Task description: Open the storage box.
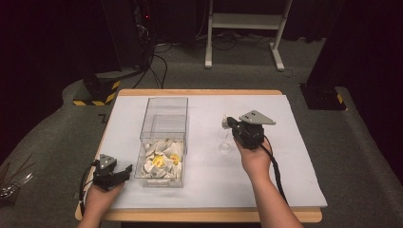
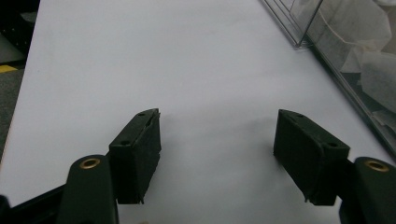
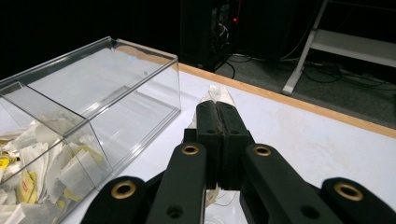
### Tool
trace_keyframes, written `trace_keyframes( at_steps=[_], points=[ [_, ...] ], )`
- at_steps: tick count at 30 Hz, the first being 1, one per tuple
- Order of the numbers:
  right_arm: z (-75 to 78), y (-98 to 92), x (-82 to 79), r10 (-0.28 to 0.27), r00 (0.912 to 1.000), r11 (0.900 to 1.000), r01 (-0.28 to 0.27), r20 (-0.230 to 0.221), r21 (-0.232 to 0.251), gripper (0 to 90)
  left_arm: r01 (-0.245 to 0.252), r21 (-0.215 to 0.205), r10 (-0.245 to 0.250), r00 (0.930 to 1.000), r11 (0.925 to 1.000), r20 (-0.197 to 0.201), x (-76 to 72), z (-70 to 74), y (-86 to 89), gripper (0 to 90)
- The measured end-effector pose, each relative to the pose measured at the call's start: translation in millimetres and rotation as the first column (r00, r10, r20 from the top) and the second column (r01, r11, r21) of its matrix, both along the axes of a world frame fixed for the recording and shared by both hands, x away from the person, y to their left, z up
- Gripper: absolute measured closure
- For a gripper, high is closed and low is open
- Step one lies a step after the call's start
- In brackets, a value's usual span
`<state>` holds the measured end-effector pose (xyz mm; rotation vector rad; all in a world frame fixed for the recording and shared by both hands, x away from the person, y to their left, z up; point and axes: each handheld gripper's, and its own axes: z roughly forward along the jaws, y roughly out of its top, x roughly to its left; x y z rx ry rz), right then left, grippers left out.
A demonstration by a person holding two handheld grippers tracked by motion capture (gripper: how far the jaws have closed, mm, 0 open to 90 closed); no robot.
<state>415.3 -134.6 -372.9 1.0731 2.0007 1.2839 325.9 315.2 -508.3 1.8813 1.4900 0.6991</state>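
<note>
A clear plastic box (image 1: 164, 99) stands left of the table's middle. Its near compartment holds several white and yellow tea bags (image 1: 161, 159), and its far compartment looks bare. My right gripper (image 1: 229, 121) hangs to the right of the box, shut on a white tea bag (image 1: 224, 125). In the right gripper view the bag (image 3: 217, 95) peeks out past the pressed-together jaws of my right gripper (image 3: 217, 106). Just below it stands a faint clear glass (image 1: 225, 144). My left gripper (image 1: 117, 167) rests near the table's front left, open over bare white table (image 2: 217, 114).
The box wall (image 2: 322, 51) and its tea bags (image 2: 366, 28) lie close on the right in the left gripper view. The white mat (image 1: 285, 156) stretches to the right of the glass. A white stand (image 1: 244, 21) and cables (image 1: 157, 61) sit on the floor beyond the table.
</note>
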Motion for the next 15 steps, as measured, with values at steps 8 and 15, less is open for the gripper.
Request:
trace_keyframes(
  at_steps=[8, 15],
  points=[
    [-10.3, 2.4, 5.0, -0.009, 0.9997, 1.000, 0.009, -0.021, -0.027, 89.6, 0.000, 0.000, 0.000, 1.0000, 1.0000, 0.000, 0.0, 0.0, 0.0, 32.1],
    [-25.4, 1.6, 7.3, -0.023, 0.9982, 0.999, 0.020, -0.056, -0.045, 89.5, 0.001, 0.001, -0.001, 1.0000, 1.0000, 0.000, 0.0, 0.0, -0.1, 32.2]
  ],
)
